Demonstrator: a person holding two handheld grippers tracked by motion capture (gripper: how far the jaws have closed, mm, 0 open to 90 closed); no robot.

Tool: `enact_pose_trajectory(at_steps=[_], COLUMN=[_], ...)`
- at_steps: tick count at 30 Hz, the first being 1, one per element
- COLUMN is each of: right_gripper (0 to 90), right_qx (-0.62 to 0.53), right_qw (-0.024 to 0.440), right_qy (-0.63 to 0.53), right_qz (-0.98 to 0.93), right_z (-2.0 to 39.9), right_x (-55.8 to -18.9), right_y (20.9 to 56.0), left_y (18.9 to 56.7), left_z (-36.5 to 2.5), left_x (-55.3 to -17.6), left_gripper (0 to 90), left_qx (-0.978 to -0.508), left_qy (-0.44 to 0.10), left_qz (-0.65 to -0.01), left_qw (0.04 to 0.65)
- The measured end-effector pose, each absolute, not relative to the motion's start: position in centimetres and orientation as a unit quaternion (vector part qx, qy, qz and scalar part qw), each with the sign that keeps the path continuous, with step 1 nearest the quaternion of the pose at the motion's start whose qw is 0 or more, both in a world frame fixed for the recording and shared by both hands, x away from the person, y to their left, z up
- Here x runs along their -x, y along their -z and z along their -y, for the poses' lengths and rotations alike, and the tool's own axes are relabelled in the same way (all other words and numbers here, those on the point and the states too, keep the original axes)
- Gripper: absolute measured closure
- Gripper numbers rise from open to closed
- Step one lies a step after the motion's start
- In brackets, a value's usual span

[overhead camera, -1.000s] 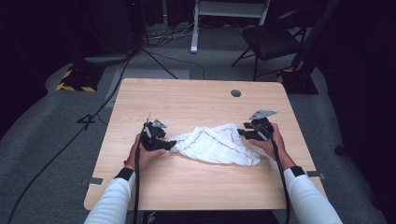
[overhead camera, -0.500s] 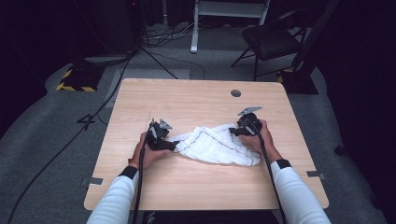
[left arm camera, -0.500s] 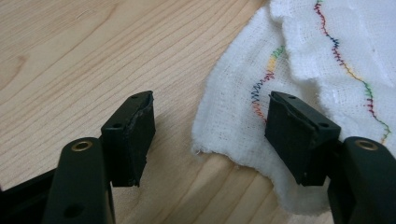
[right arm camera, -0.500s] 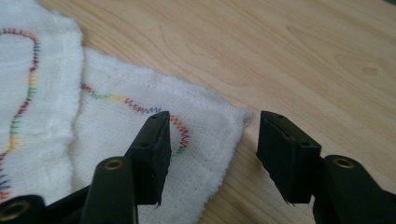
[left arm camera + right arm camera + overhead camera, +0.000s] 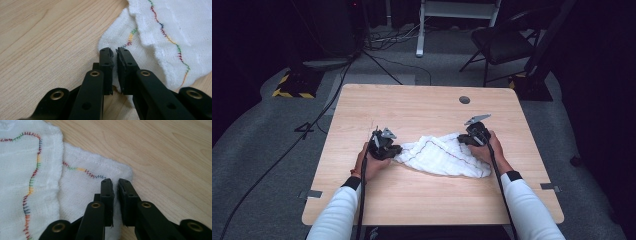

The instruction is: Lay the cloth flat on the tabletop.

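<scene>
Simply one cloth (image 5: 442, 156), two grippers (image 5: 384, 145) (image 5: 474, 135).

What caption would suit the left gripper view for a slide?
Left gripper, jaws shut, at the corner of a white cloth with multicoloured stitching on a wooden table.

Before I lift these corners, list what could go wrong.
1. The left tool looks shut right at the corner of the cloth, so a thin bite could slip.
2. The right tool sits just as near its edge.
3. The cloth lies folded over itself, so layers might drag and bunch.
</scene>
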State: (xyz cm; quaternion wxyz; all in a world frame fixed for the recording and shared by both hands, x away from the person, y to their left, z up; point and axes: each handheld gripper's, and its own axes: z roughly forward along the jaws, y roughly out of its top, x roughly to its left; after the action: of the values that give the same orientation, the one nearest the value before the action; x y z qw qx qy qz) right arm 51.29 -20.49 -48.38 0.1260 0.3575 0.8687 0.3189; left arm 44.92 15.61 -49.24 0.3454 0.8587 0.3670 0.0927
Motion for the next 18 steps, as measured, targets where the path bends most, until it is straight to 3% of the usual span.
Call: enact_pose_trajectory(at_steps=[5, 18], right_gripper=[85.5, 86.1], right_qx=[-0.345, -0.303], right_qw=[0.139, 0.196], right_qy=[-0.358, -0.442], right_qz=[-0.857, -0.821], right_z=[21.3, 23.0], right_x=[-50.5, -47.5], right_y=[46.6, 40.0], left_y=[48.6, 43.1], left_z=[-15.6, -15.4], left_x=[-44.7, -43.9], left_gripper=[83.8, 84.0], left_qx=[-0.860, -0.826], left_qy=[-0.118, -0.202], left_qz=[-0.360, -0.332], left_qw=[0.342, 0.408])
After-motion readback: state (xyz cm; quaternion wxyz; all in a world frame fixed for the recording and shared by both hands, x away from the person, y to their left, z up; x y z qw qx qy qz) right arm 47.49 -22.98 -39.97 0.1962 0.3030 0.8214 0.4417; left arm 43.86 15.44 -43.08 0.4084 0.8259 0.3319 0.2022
